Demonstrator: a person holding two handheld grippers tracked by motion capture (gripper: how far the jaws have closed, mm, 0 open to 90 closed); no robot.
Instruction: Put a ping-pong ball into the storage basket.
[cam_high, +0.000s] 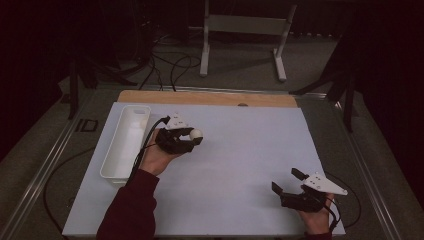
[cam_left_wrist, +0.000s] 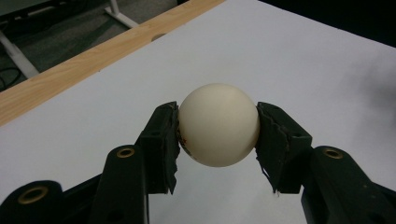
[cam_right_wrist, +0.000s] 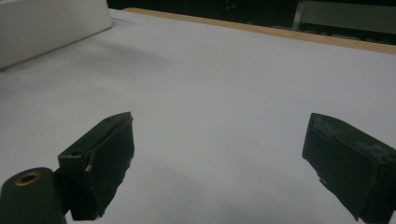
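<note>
A cream-white ball (cam_left_wrist: 218, 124) is clamped between the two black jaws of my left gripper (cam_left_wrist: 217, 140), held just above the white table sheet. From above, that ball (cam_high: 195, 133) pokes out to the right of the left gripper (cam_high: 192, 137), which sits a little right of the white bin (cam_high: 126, 141). Low at the right of the table, my right gripper (cam_high: 287, 181) stands open, its jaws wide apart with nothing between them. Its own camera shows that gripper (cam_right_wrist: 219, 154) over bare sheet.
The long white bin (cam_right_wrist: 46, 25) lies along the table's left side. A wooden strip (cam_high: 207, 98) runs along the far edge. Beyond it, cables and a metal stand's legs (cam_high: 242, 45) are on the floor. The white sheet (cam_high: 240, 165) spreads between the two hands.
</note>
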